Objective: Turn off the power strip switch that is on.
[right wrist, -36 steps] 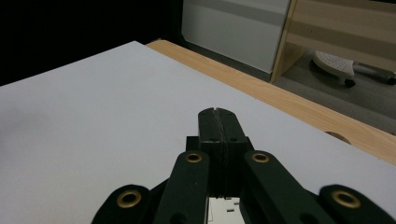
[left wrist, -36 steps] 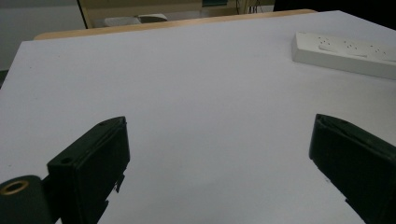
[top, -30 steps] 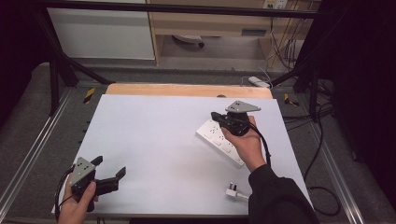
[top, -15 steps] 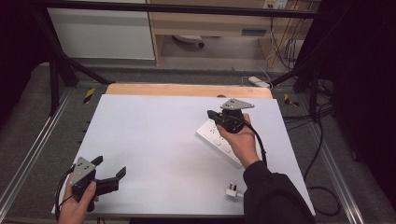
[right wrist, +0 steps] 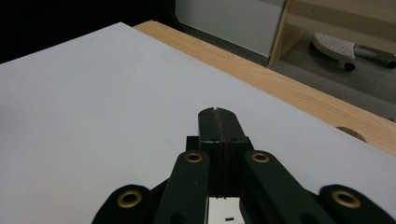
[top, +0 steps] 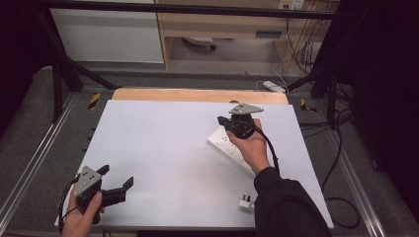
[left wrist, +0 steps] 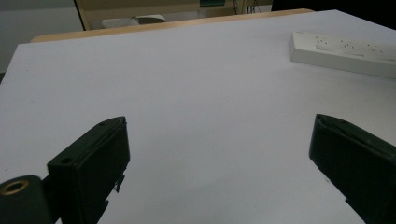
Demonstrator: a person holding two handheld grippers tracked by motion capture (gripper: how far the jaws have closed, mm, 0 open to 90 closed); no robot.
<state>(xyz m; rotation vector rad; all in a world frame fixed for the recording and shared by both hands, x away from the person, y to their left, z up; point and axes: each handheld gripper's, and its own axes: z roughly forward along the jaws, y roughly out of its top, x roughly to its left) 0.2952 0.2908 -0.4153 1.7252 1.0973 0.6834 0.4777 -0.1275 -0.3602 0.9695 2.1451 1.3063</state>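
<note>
The left hand-held gripper [top: 117, 186] sits low at the near left corner of the tabletop [top: 163, 148], gripped by the person's left hand [top: 81, 215]. Its jaws stand wide apart with nothing between them; in the left gripper view, bare white surface spreads across the whole gap.

The right hand-held gripper [top: 225, 121] is held by the right hand [top: 252, 148] over the far right part of the tabletop, just above the far end of a white power strip [top: 228, 144]. In the right gripper view its jaws are pressed flat together, tip to tip, with nothing caught between them [right wrist: 218, 122]. Whether the gripper touches the strip cannot be told from the high view.

The power strip lies diagonally on the right half of the tabletop, partly covered by the right hand. The left gripper view shows its long side and sockets [left wrist: 343, 50] well away from the left jaws, a face the high view hides under the hand. The right gripper view catches a small white patch of it [right wrist: 224, 210] below the jaw links.

A white plug [top: 245, 202] lies near the front edge, beside the dark sleeve [top: 286, 207]. Beyond the tabletop, the right gripper view shows a wooden edge [right wrist: 299, 98].
</note>
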